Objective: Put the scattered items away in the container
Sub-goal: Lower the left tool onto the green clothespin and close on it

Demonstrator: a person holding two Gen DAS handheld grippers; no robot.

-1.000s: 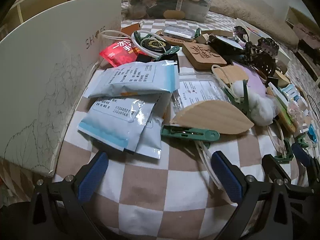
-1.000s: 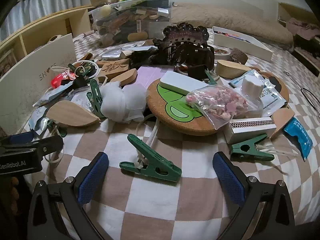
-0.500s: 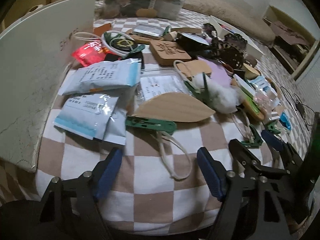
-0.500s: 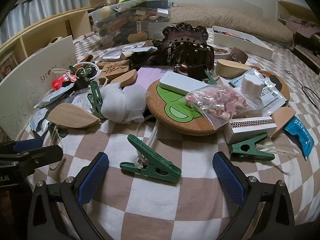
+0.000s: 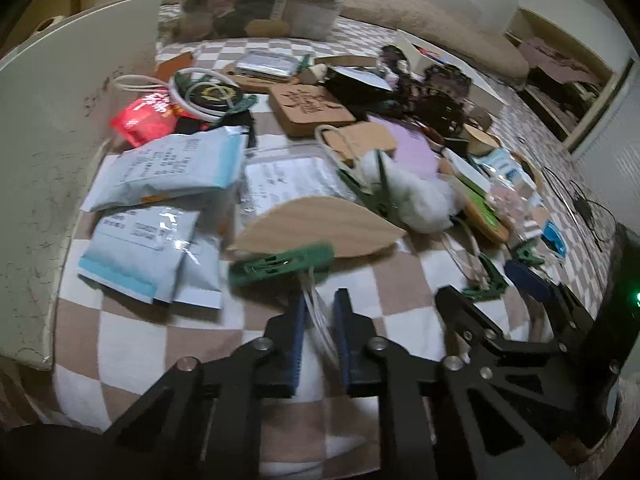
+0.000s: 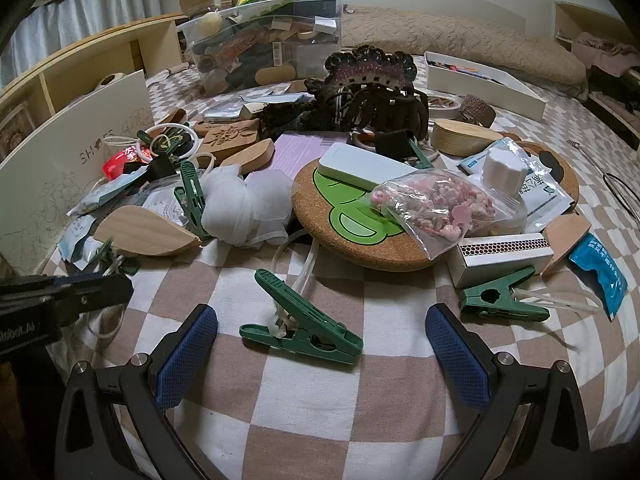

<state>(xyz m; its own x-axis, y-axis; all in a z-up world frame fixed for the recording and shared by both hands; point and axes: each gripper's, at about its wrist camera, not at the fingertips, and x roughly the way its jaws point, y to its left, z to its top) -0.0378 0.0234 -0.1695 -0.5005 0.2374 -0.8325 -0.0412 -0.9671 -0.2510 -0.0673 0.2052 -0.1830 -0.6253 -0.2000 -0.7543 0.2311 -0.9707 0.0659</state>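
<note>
My left gripper (image 5: 320, 312) is shut on the white cord (image 5: 318, 320) tied to a green clothes peg (image 5: 280, 264), which lies in front of a leaf-shaped wooden piece (image 5: 320, 220). The left gripper also shows at the left edge of the right wrist view (image 6: 68, 292). My right gripper (image 6: 320, 344) is open and empty, with another green peg (image 6: 304, 328) lying between its fingers on the checked cloth. The clear plastic container (image 6: 264, 48), full of items, stands at the far side.
A white shoe-box lid (image 5: 52, 128) stands on the left. Pouches (image 5: 168, 168), a cork mat (image 6: 360, 216), a bag of pink bits (image 6: 436, 204), a matchbox (image 6: 504, 252), a third peg (image 6: 500, 300) and a dark crocheted piece (image 6: 372, 88) crowd the cloth.
My left gripper has moved forward and closed on the white cord by the green peg. The peg has shifted slightly. The right gripper has not moved.
</note>
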